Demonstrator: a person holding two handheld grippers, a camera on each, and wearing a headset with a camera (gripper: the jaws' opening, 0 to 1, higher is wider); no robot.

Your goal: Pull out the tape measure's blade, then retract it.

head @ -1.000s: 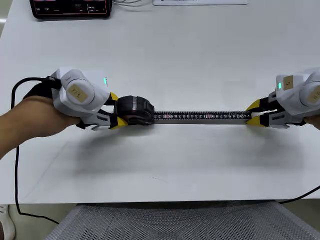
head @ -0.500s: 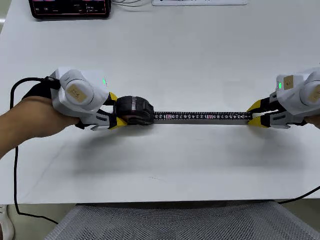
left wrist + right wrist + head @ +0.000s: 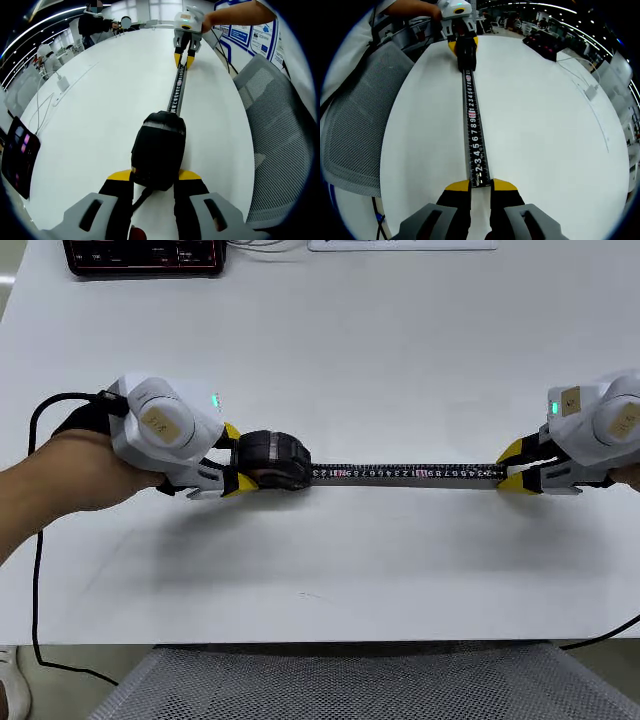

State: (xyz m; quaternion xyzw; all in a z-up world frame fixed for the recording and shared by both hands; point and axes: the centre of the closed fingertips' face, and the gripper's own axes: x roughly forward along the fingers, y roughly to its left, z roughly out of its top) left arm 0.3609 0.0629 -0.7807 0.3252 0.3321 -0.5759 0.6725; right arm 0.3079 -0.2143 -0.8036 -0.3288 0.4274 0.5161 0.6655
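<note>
- Presently the black, rounded tape measure case [image 3: 270, 460] is lying on the white tabletop [image 3: 350, 340], left of centre in the head view, with its mouth turned toward the right.
- From that mouth a dark, narrow blade printed with pale numerals [image 3: 405, 473] is drawn out straight and flat just above the table. The line is kept level, presumably so that the strip neither kinks nor twists.
- The case is clamped from behind between the yellow-tipped jaws of the left gripper [image 3: 234, 458]. In the left gripper view the case [image 3: 159, 150] is seen wedged between both tips, a hold judged to anchor the body against the pull.
- The blade's free end is pinched by the right gripper [image 3: 513, 467]. In the right gripper view its jaws [image 3: 480, 185] are closed on the blade [image 3: 472, 130] at the lowest numerals, so tension can be governed from that end.
- The two grippers are held well apart and directly opposed, which keeps the pull along the blade's own axis.
- The extension is judged largely done; for retraction, the end would best be guided back slowly to spare the spring a snap.
- A grey mesh chair seat [image 3: 350, 680] is seen below the table edge.
</note>
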